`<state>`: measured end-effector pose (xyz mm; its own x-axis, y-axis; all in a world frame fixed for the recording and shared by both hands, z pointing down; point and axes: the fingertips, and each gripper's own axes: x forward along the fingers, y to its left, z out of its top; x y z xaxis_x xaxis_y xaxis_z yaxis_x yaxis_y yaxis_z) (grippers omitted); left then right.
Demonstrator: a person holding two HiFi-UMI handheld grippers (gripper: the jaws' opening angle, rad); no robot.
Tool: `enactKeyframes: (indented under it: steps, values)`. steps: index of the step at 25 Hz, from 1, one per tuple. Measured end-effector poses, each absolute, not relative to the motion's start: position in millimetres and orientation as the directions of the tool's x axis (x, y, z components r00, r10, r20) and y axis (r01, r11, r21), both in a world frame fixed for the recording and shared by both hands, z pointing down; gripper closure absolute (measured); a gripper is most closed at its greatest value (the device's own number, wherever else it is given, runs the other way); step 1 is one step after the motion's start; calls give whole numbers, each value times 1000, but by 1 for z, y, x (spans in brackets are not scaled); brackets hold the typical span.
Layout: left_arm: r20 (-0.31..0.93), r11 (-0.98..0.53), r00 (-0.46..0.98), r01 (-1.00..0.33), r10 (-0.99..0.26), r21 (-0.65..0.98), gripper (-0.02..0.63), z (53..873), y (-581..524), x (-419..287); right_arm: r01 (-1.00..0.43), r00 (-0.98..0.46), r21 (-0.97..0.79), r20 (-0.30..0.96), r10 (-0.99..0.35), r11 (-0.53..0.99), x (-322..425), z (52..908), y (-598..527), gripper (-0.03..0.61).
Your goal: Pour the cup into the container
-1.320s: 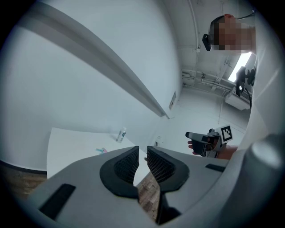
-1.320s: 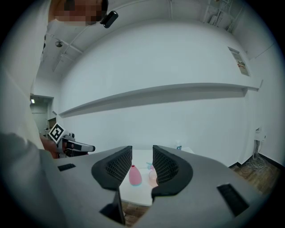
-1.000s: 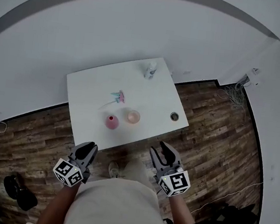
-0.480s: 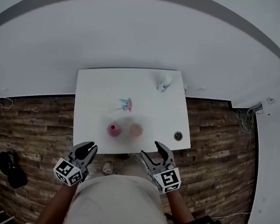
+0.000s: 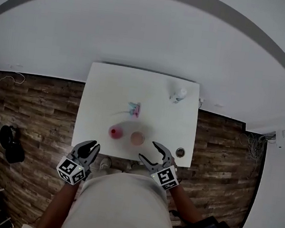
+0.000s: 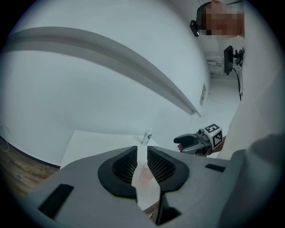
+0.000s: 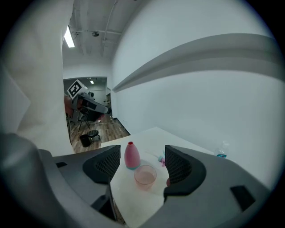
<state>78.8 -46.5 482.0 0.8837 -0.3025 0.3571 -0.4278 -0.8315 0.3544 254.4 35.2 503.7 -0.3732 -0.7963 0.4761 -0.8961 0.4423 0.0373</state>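
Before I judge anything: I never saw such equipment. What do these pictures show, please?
No robot here: a person holds a two-jaw gripper in each hand. One picture comes from a camera on the head, looking down; the other two come from cameras on the grippers, looking along their jaws. On the white table stand a cup, a pink bottle and, farther back, a clear bottle. The left gripper has its jaws slightly apart; the right gripper has just been opening its jaws. Neither holds anything.
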Motion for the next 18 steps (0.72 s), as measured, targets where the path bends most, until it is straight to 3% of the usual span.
enactKeyframes:
  steps: [8,18]
  values:
    - [407,-766,816,-551,-410,331,548,497,-43,84,-774,-504,35,570,-649,632,260,565,28,239]
    - [419,-699,744,-653,-521,292,548,496,-35,101,-649,-576,41,627,-525,760,269,623,14,236]
